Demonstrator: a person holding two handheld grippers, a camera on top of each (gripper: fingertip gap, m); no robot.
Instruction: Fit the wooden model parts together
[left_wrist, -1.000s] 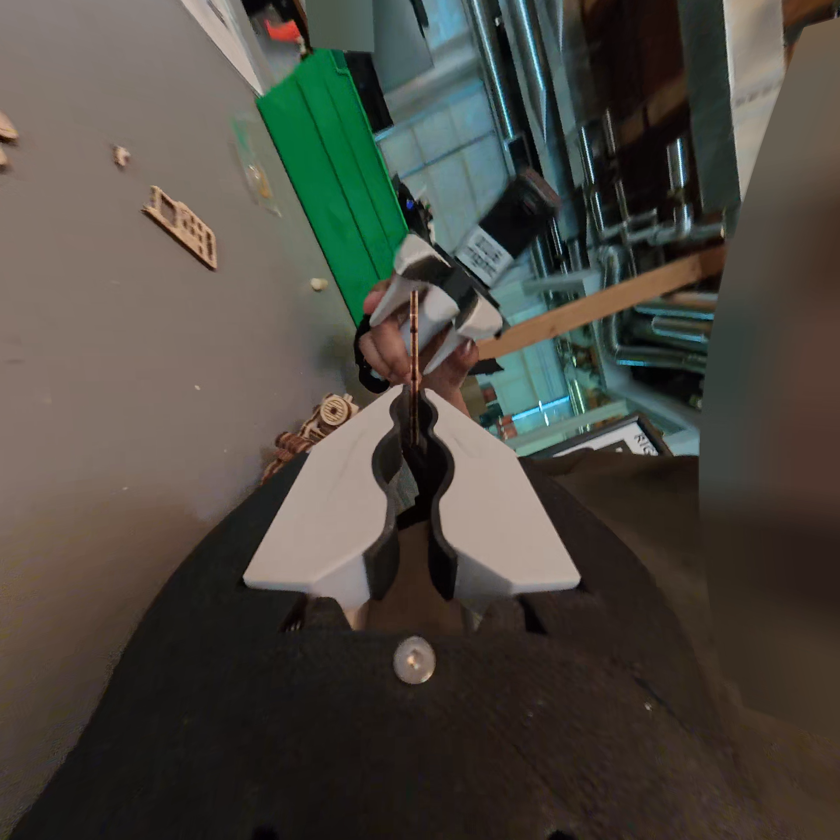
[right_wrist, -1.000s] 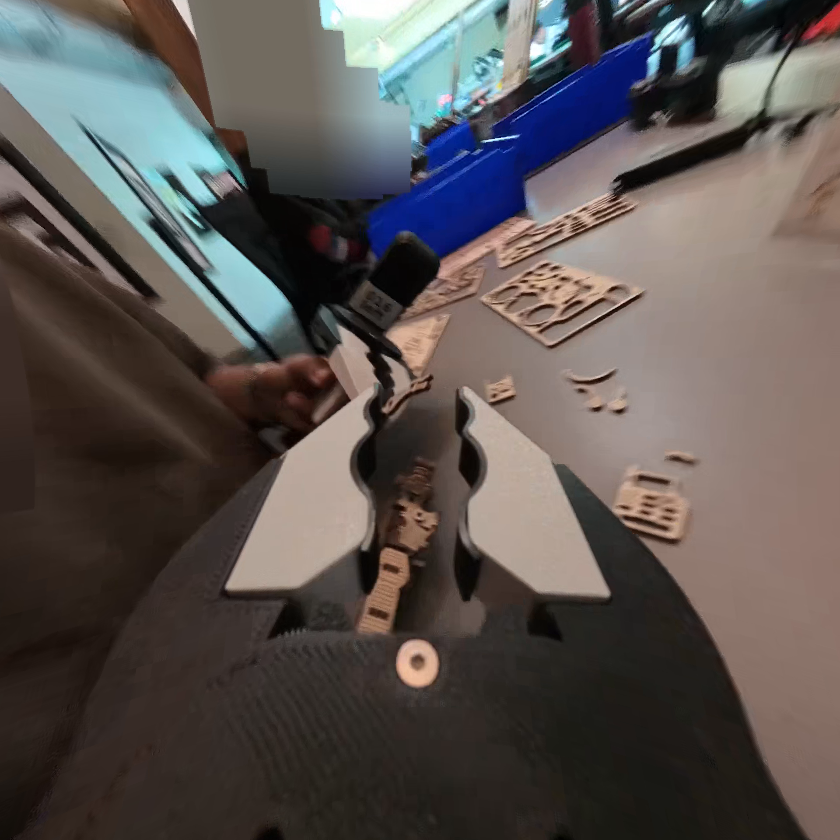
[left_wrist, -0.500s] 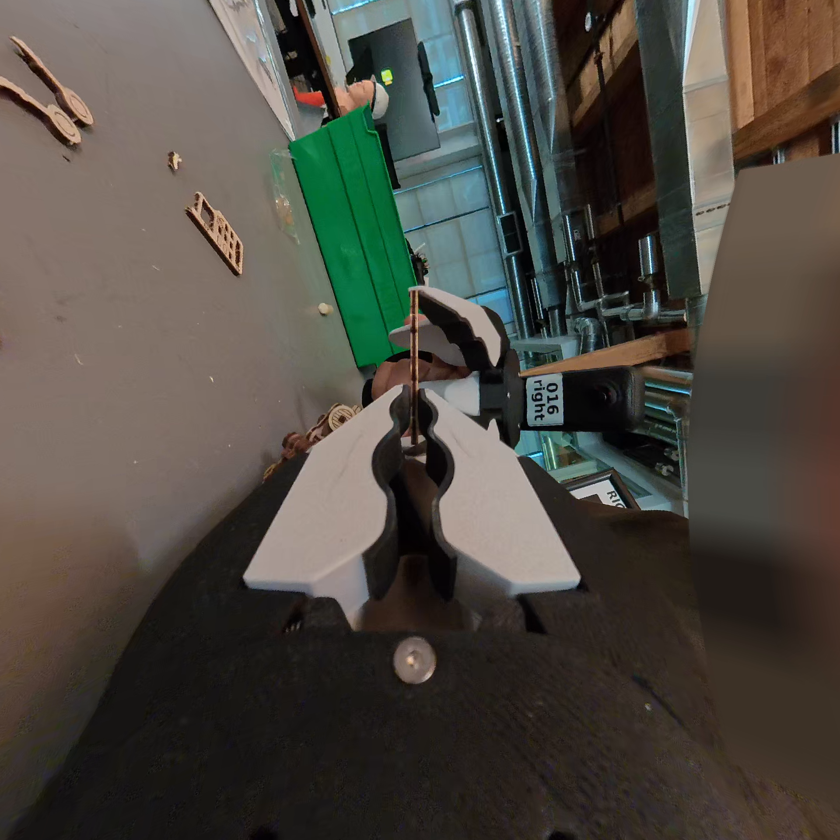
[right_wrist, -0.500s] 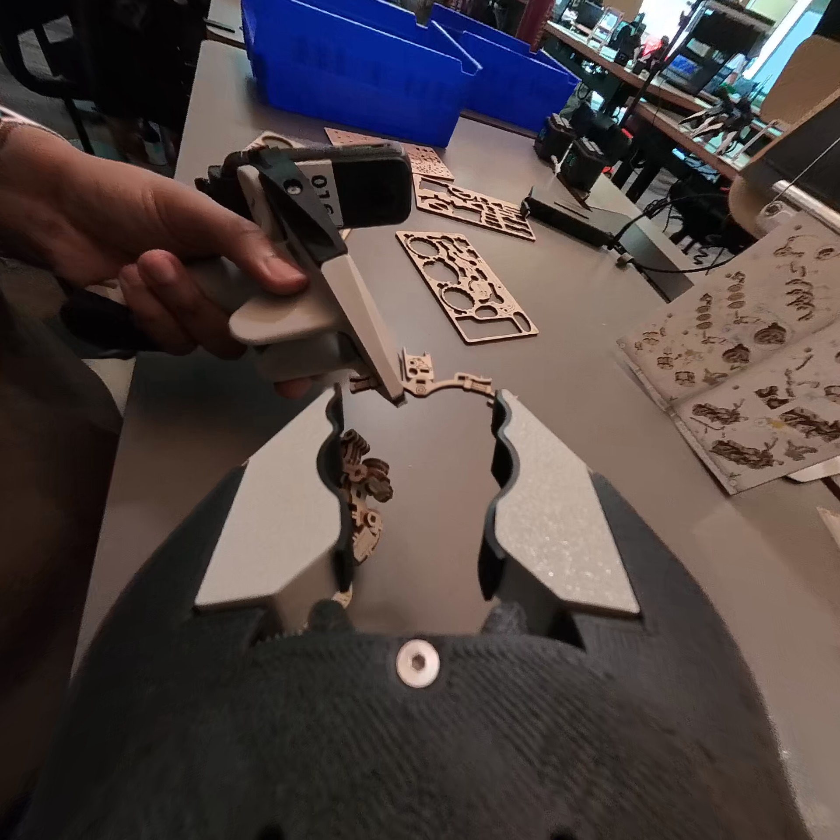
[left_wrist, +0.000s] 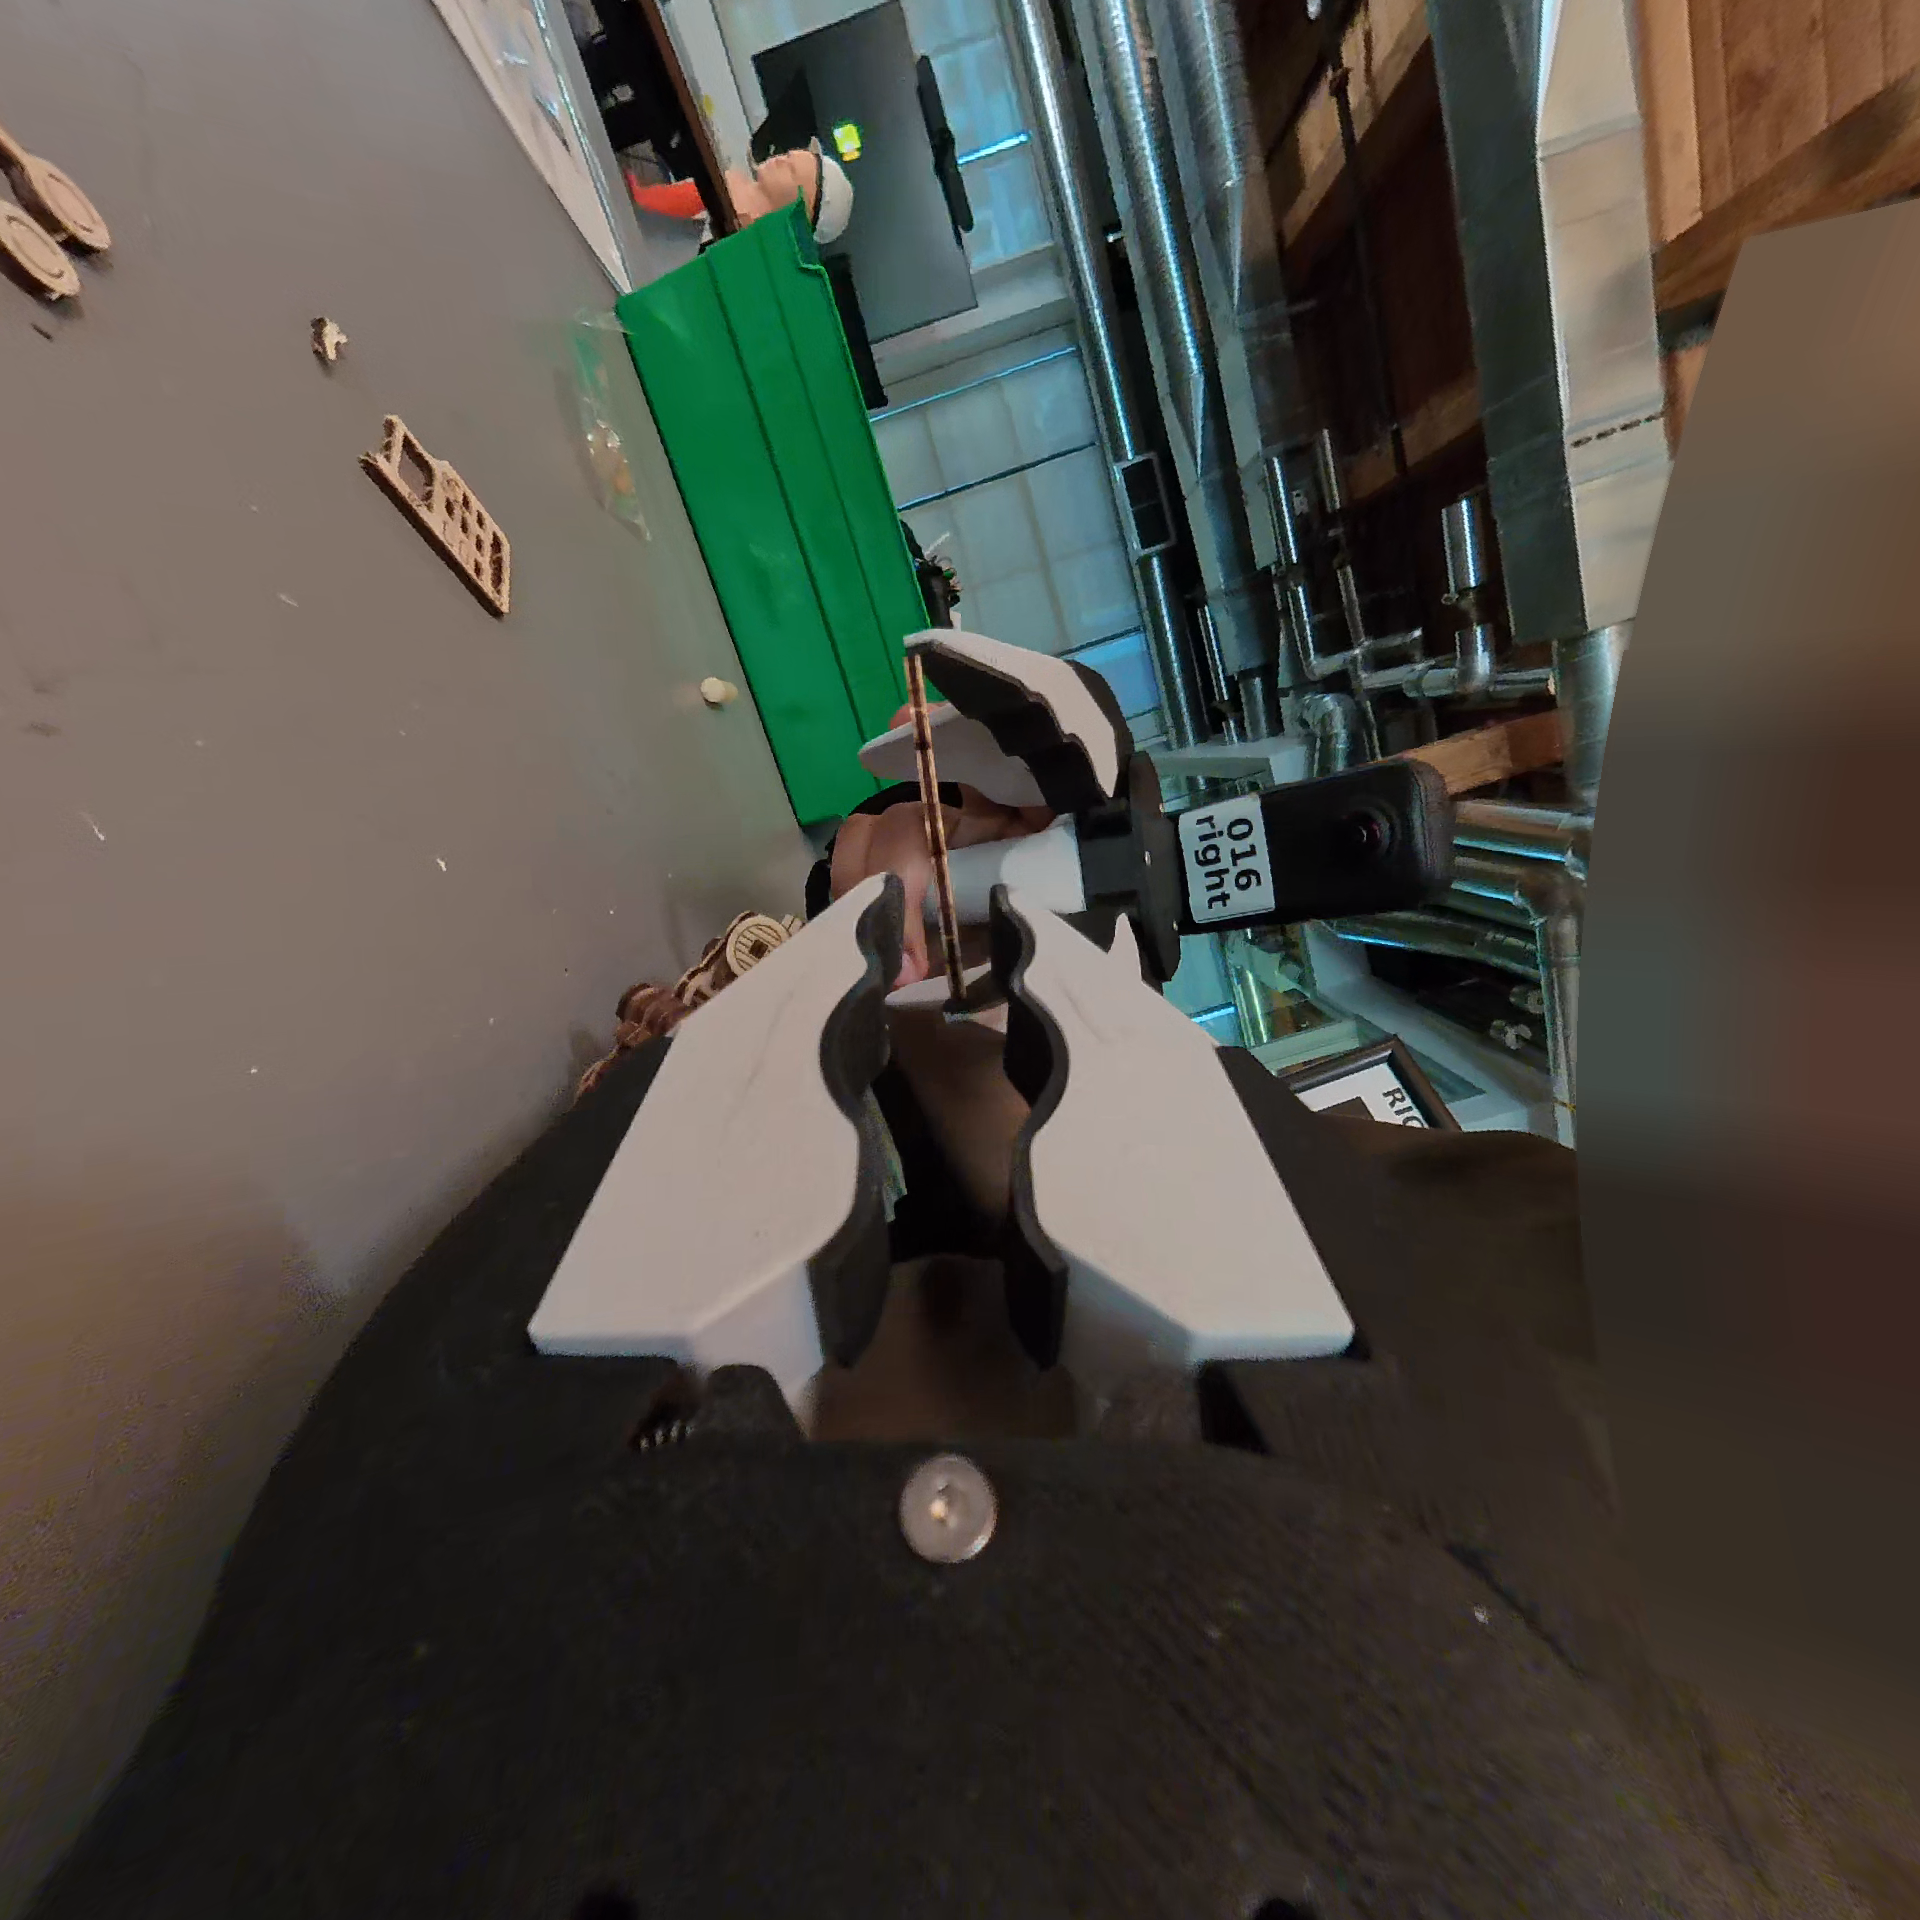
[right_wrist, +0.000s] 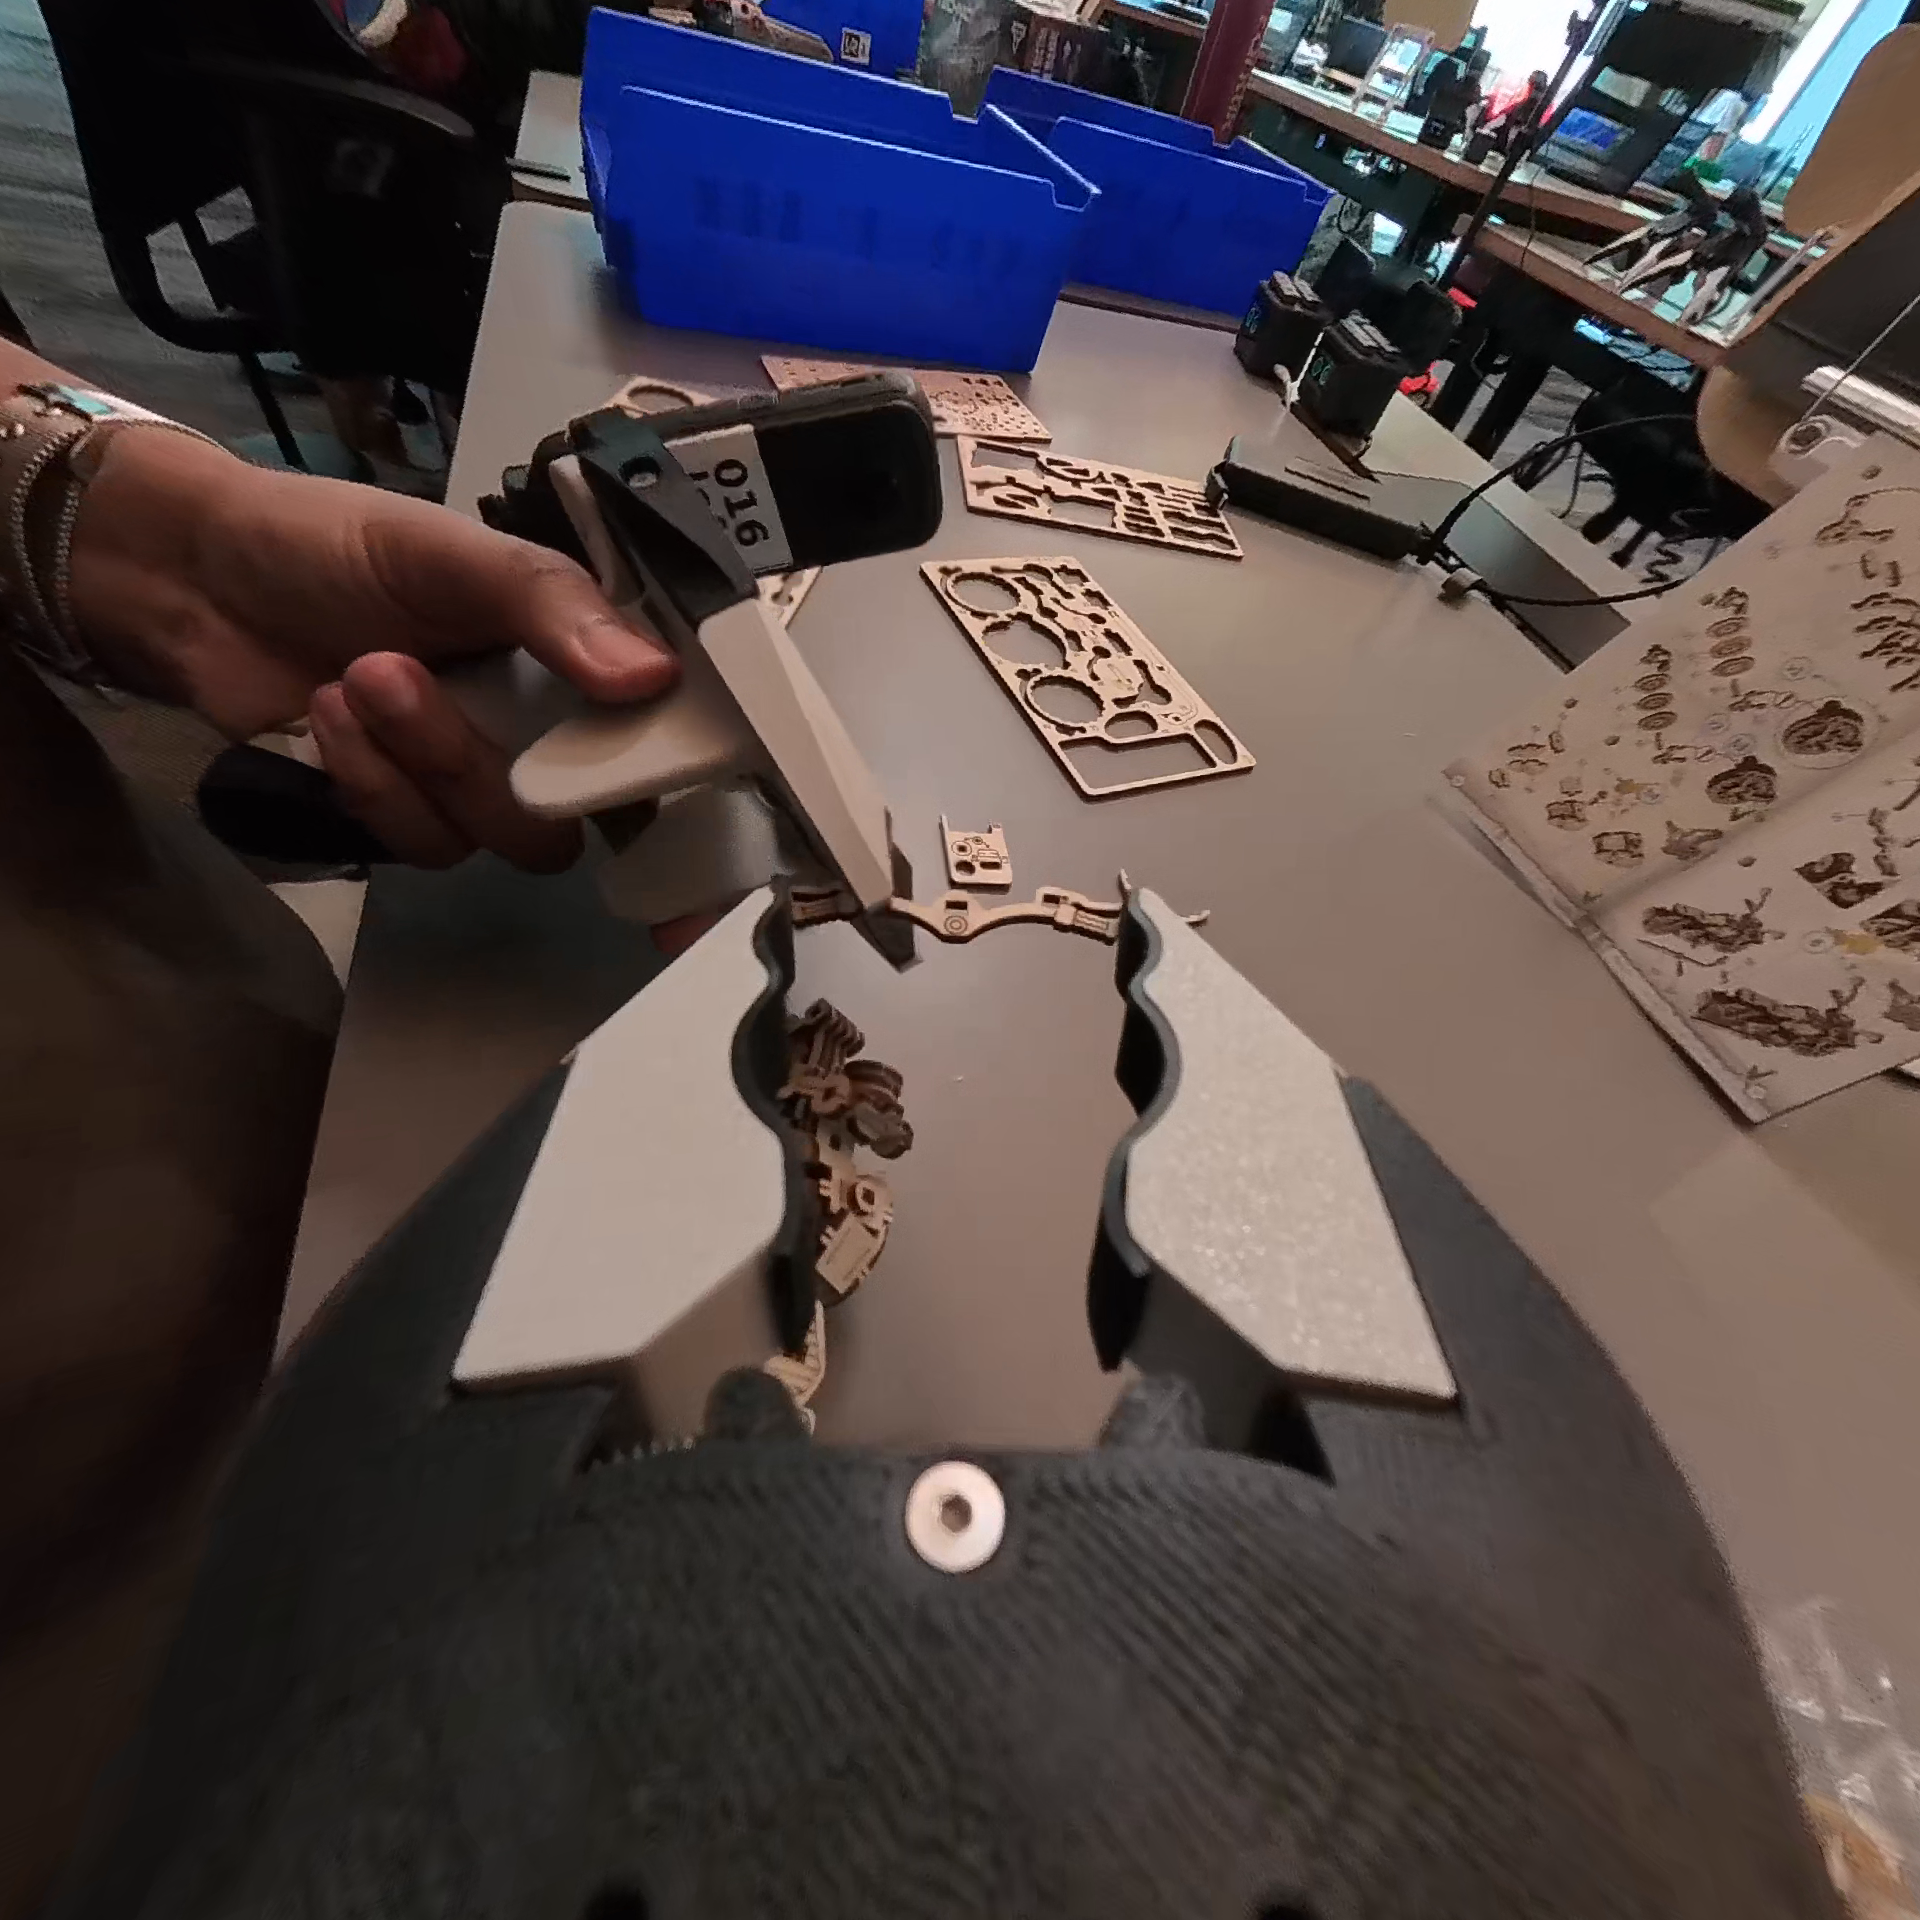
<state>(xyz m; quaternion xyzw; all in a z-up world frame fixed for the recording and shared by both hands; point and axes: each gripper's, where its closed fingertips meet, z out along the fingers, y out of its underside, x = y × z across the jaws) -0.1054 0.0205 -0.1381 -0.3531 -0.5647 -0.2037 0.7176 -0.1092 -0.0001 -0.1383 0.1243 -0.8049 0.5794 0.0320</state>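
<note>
A thin curved wooden part (right_wrist: 977, 920) hangs in the air, spanning the tips of my right gripper (right_wrist: 951, 904), which pinches it end to end. In the left wrist view the part (left_wrist: 930, 790) shows edge-on, standing free in the gap of my left gripper (left_wrist: 943, 904), whose jaws are slightly apart and do not touch it. The left gripper's fingertip (right_wrist: 883, 914) crosses the part near its left end. A partly built wooden model (right_wrist: 842, 1132) lies on the grey table (right_wrist: 1351, 935) under the right gripper's left finger.
Two blue bins (right_wrist: 831, 208) stand at the table's far edge. Cut-out wooden sheets (right_wrist: 1081, 675), a small flat piece (right_wrist: 977, 852) and an open instruction booklet (right_wrist: 1714, 883) lie ahead. A green bin (left_wrist: 769, 520) and a slotted wooden piece (left_wrist: 442, 514) show in the left wrist view. The grippers are tip to tip, or close to it. Left tips and right tips are each some 12 cm from the small flat piece (right_wrist: 977, 852).
My left gripper's jaws have parted around the thin part. The right gripper swung around, opened wide, and now spans the part at its tips.
</note>
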